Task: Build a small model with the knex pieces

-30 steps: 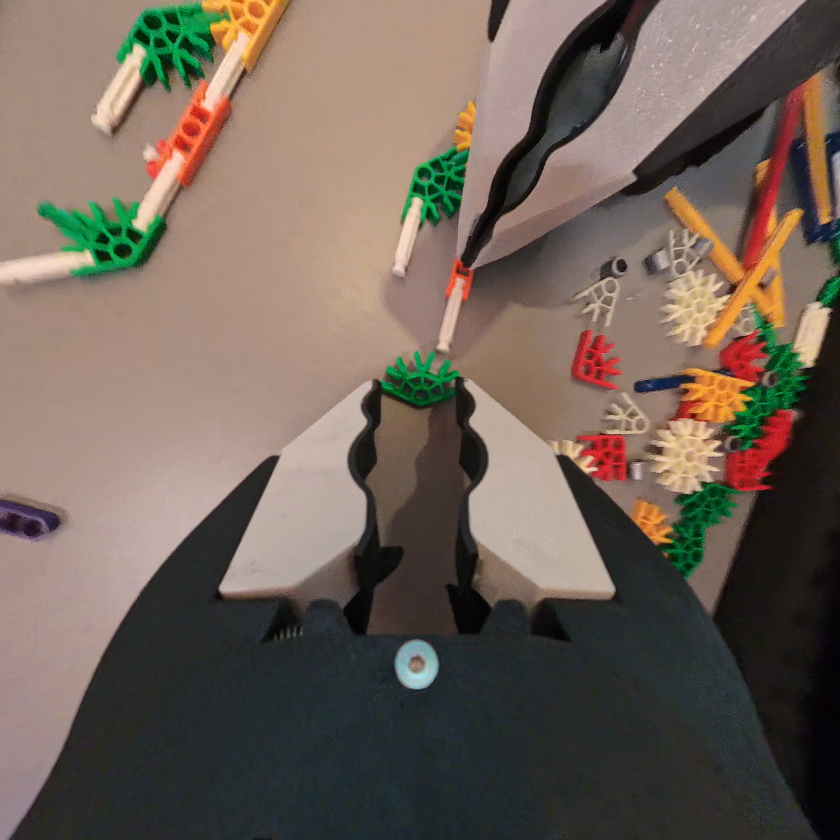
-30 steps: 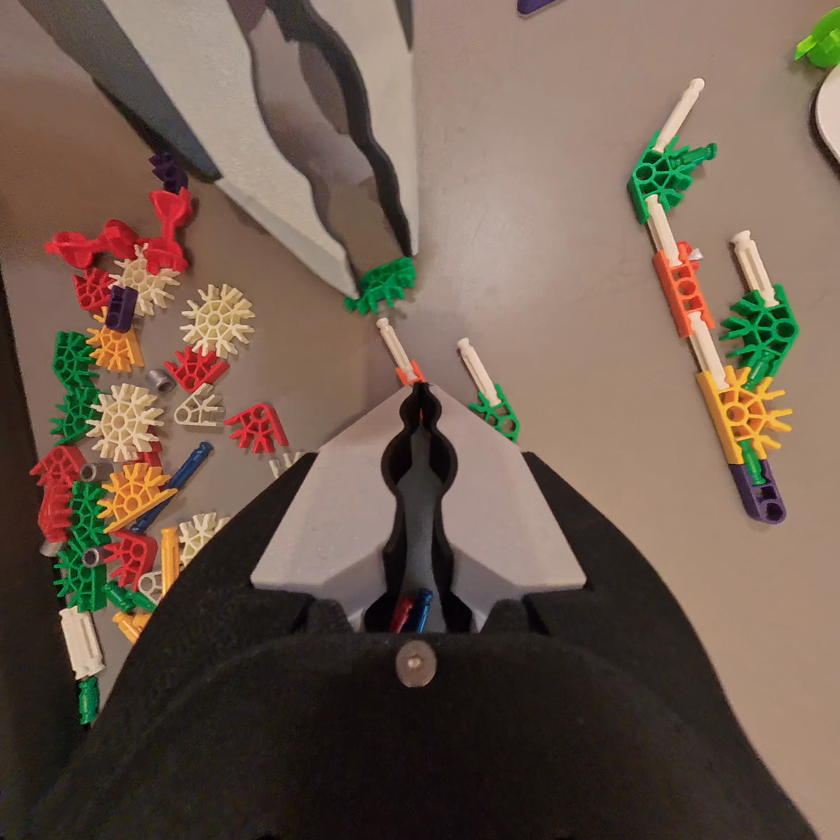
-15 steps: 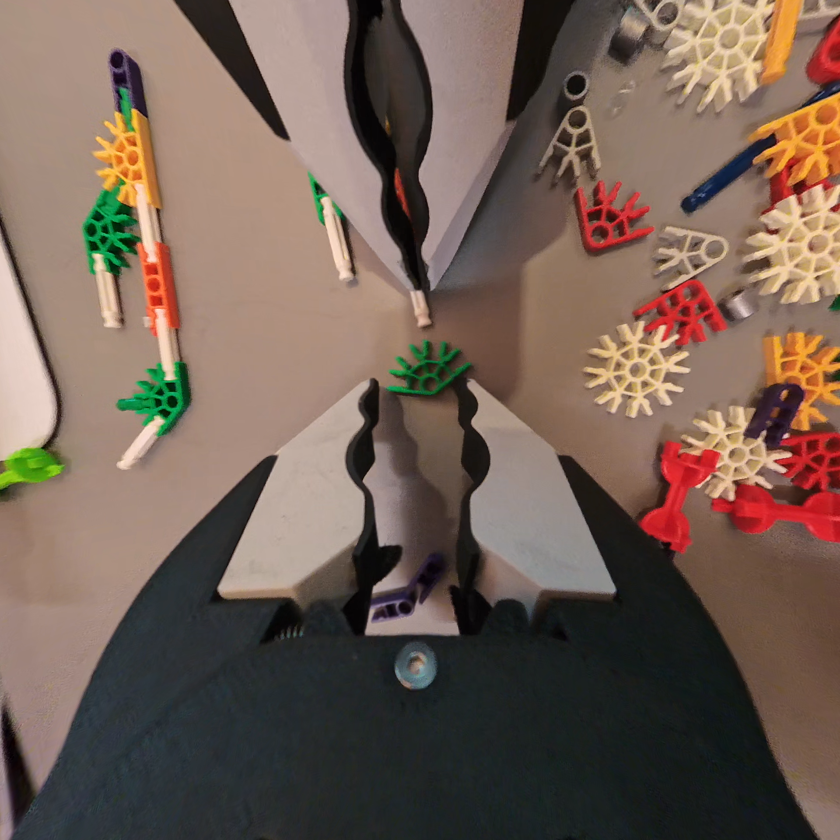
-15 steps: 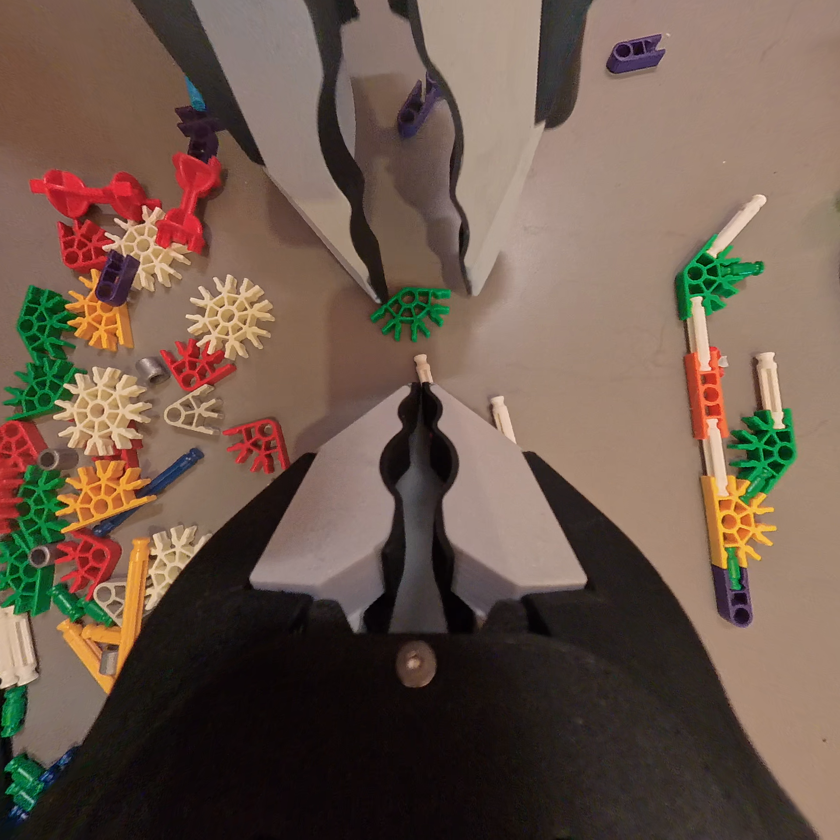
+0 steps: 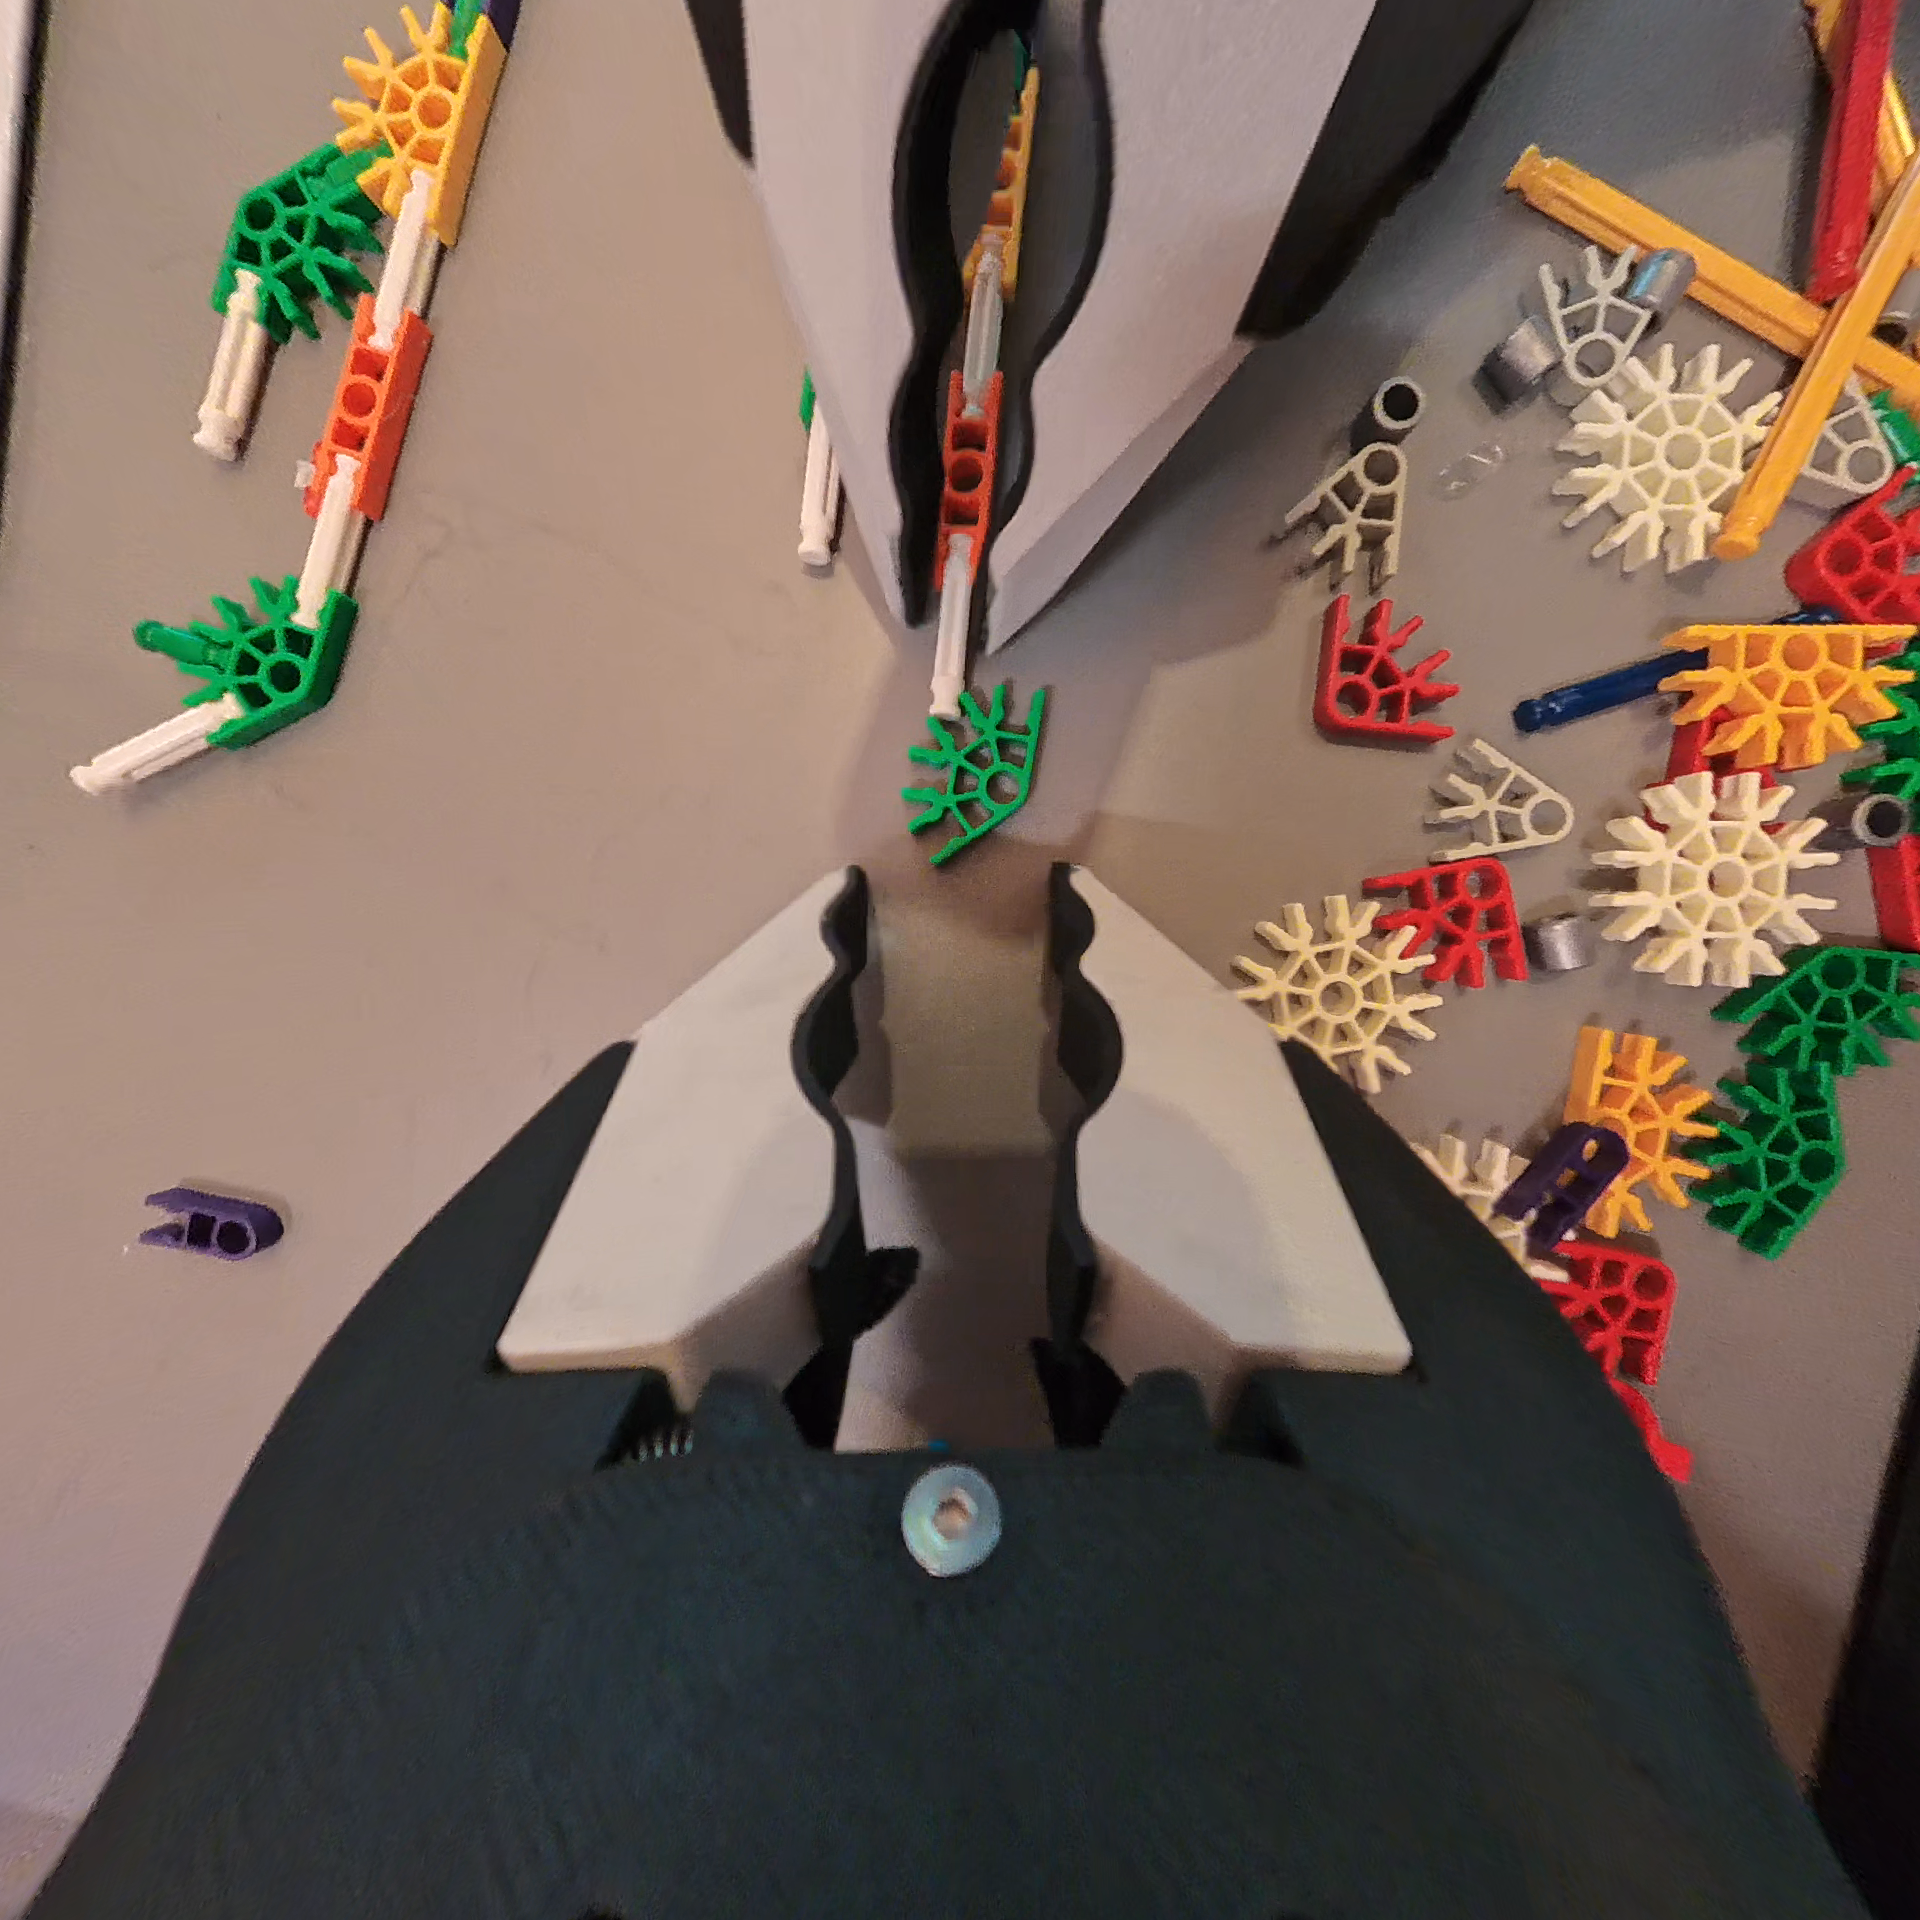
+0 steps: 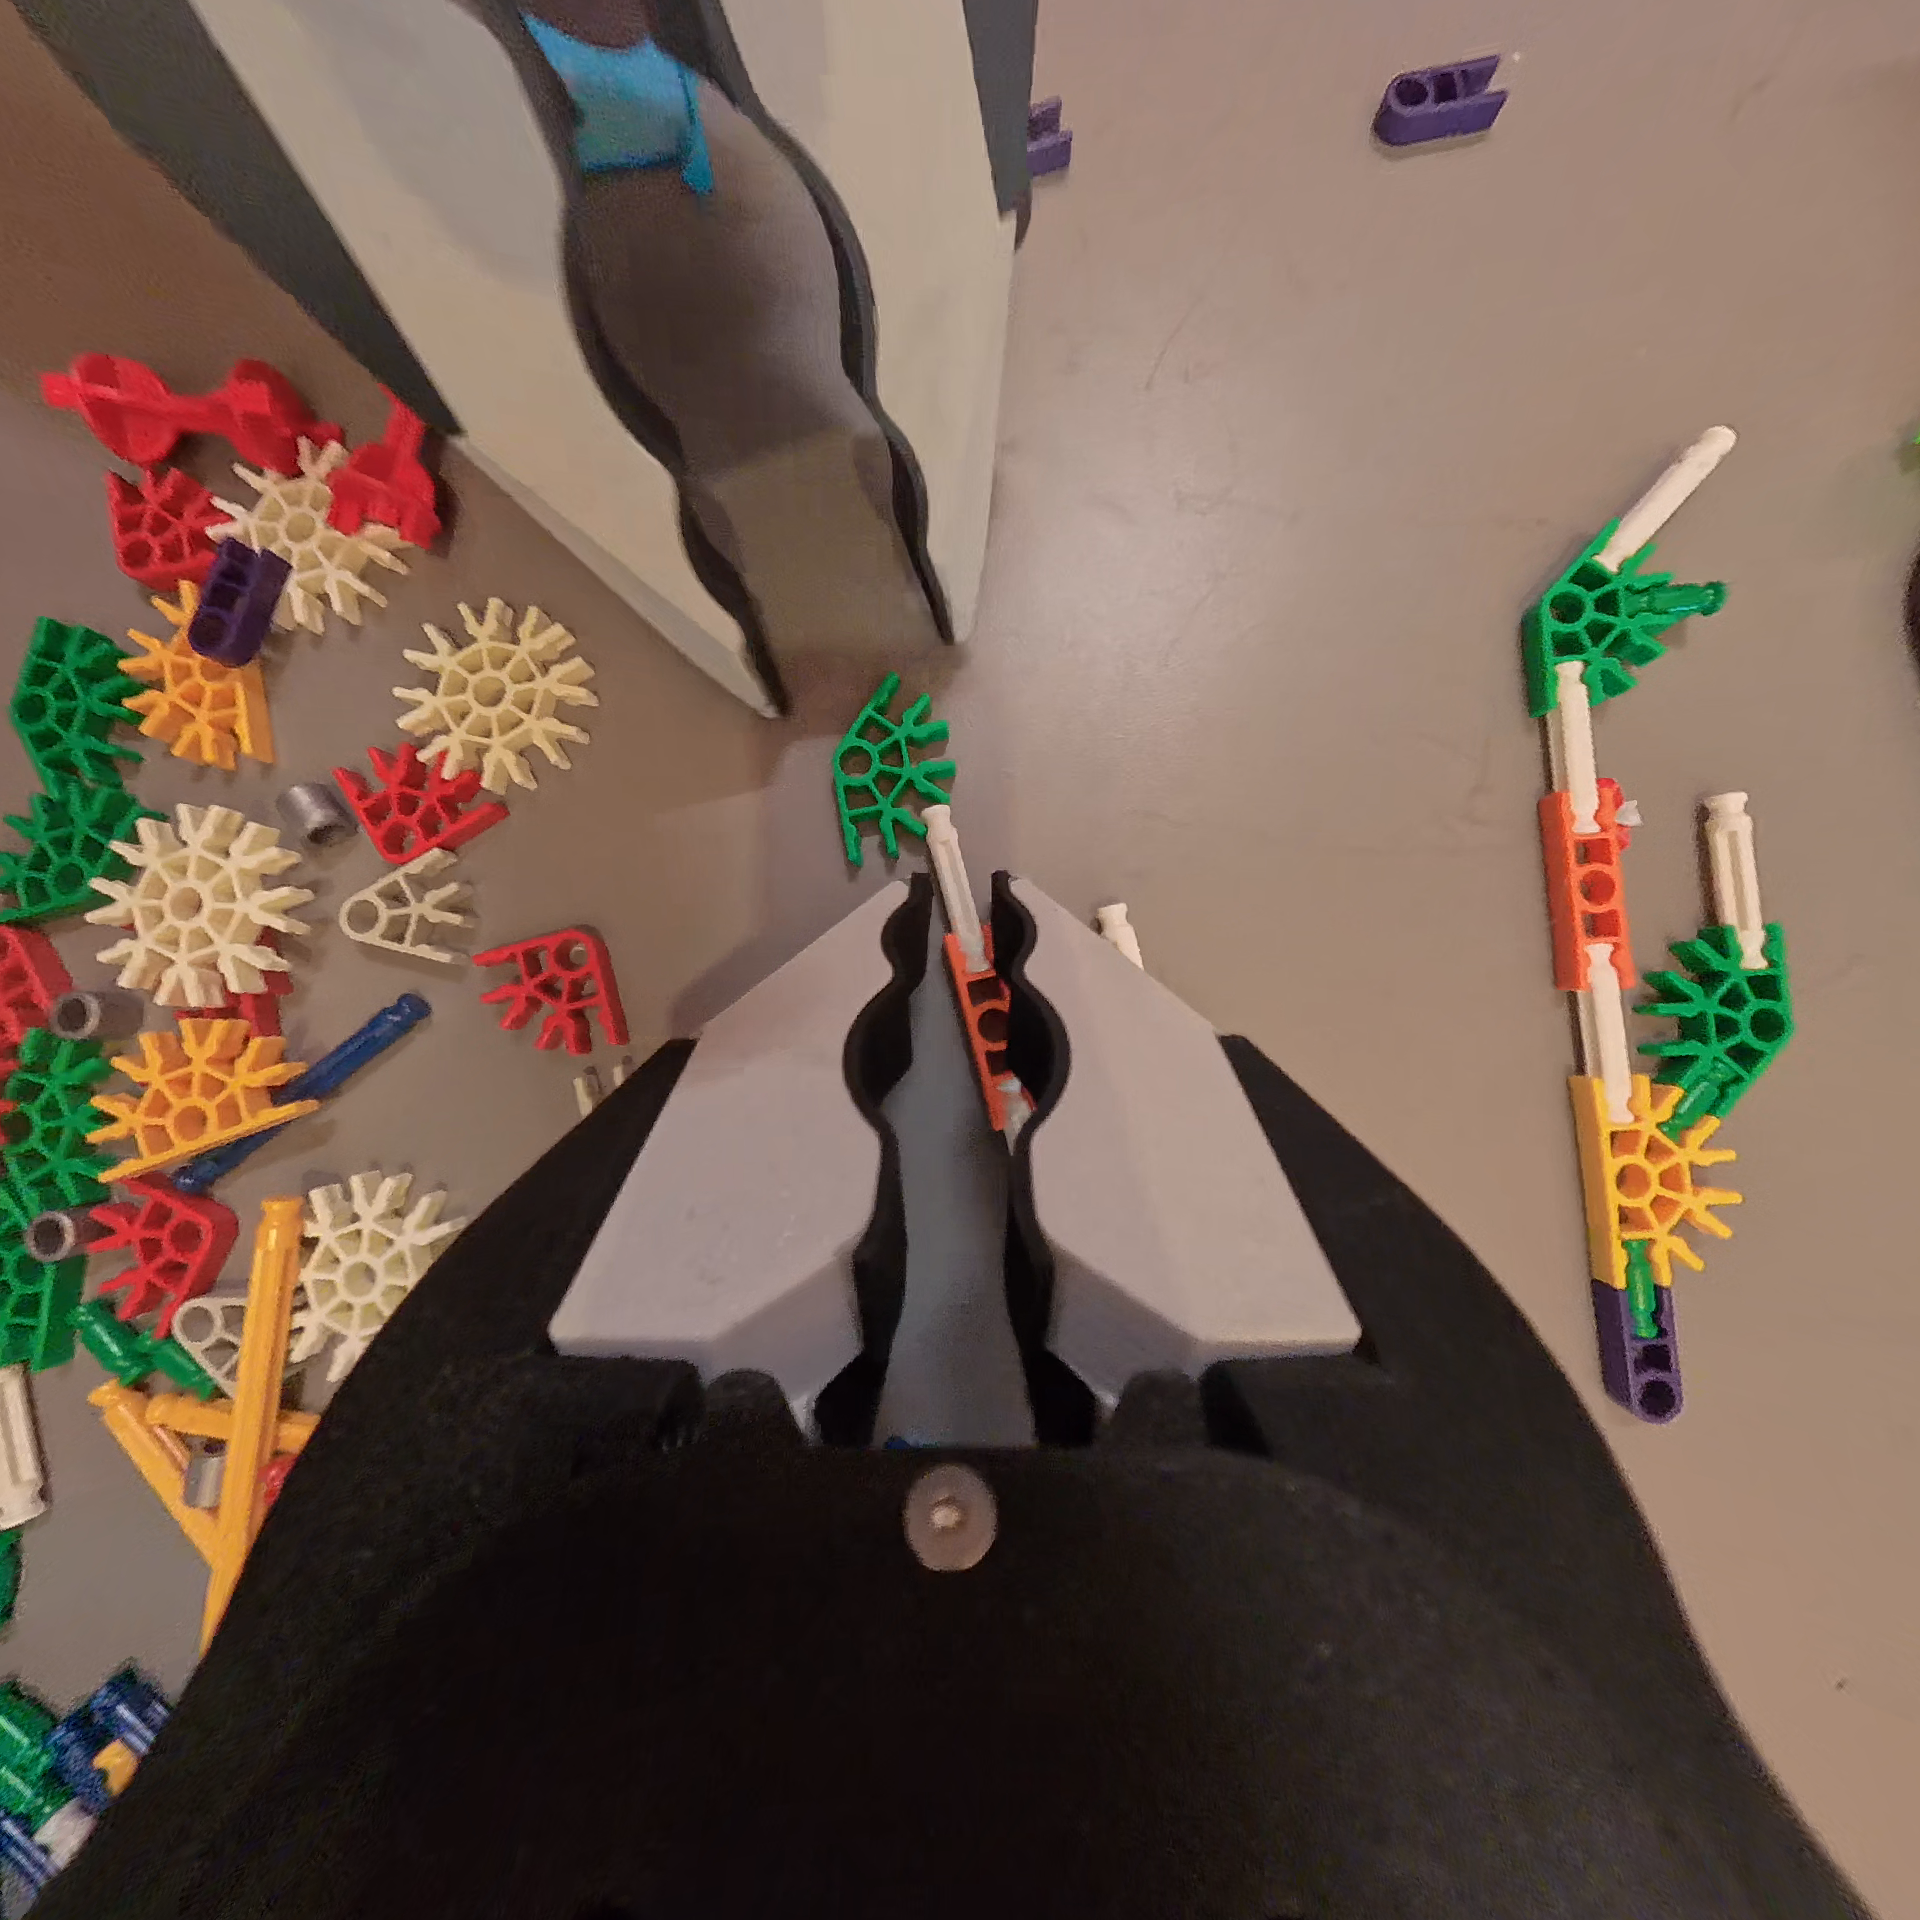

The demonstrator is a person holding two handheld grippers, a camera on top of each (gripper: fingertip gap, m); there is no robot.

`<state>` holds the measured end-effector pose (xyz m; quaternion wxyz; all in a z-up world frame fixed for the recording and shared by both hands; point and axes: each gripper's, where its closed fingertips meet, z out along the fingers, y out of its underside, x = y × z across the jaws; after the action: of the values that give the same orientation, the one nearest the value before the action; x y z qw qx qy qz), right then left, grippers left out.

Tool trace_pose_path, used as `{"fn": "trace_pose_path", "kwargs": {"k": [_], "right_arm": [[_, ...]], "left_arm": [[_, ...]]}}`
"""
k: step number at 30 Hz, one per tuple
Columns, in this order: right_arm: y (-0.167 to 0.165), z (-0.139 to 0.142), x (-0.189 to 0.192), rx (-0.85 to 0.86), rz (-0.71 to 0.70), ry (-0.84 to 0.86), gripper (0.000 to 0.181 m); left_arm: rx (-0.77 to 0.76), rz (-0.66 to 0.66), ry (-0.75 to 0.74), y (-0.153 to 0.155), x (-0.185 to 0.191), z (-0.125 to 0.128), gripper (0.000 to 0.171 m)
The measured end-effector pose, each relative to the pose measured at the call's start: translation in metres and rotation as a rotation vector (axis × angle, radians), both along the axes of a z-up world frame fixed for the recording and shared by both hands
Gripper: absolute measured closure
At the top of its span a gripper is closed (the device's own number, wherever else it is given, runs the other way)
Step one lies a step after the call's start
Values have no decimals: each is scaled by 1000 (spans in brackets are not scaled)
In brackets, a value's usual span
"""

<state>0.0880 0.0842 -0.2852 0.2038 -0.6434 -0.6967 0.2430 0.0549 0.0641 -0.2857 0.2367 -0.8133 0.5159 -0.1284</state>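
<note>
Left wrist view: left gripper [image 5: 954,883], lower centre, jaws parted with nothing between them, tips just short of a green connector [image 5: 977,774] lying flat on the grey table [image 5: 582,935]. Right gripper [image 5: 951,613] enters from the top of the frame, jaws narrowed around a chain of white rod [image 5: 951,644], orange connector [image 5: 966,473] and further pieces; whether it presses on the chain cannot be told. Rod tip touches the green connector's upper left edge. Loose white rod [image 5: 818,488] just left of the right gripper. Built chain [image 5: 343,416] of green, orange, yellow and white parts, upper left. Purple clip [image 5: 213,1231], lower left, well apart. Pile [image 5: 1704,883] of white, red, green, yellow and grey parts along the right edge.

Right wrist view: right gripper [image 6: 954,888], centre, jaws nearly together about the orange connector [image 6: 982,1013], which lies against the right finger; white rod [image 6: 951,868] juts past the tips to meet the green connector [image 6: 888,769]. Left gripper [image 6: 862,665] comes down from the top, jaws apart, tips just above the green connector. Built chain [image 6: 1600,935], right side. Purple clip [image 6: 1439,99], upper right. Pile [image 6: 208,883], left side.
</note>
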Motion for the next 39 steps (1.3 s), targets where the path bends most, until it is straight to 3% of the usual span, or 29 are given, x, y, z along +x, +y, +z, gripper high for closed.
{"fn": "trace_pose_path", "kwargs": {"k": [4,9,26,30,34,39], "right_arm": [[-3,-2,-3,-26,14,7,178],[-6,3,-1,-67,0,31,179],[-23,0,-3,-68,81,-37,178],[-23,7,-4,-114,65,-15,167],[-19,18,-4,-128,39,37,178],[-24,9,-7,-119,43,16,181]], "left_arm": [[24,-11,-37,0,7,5,135],[58,-20,-19,3,15,-2,149],[35,1,-50,2,13,-2,149],[44,1,-41,3,12,-2,149],[41,1,-69,0,13,2,148],[54,-6,-53,0,14,0,153]]}}
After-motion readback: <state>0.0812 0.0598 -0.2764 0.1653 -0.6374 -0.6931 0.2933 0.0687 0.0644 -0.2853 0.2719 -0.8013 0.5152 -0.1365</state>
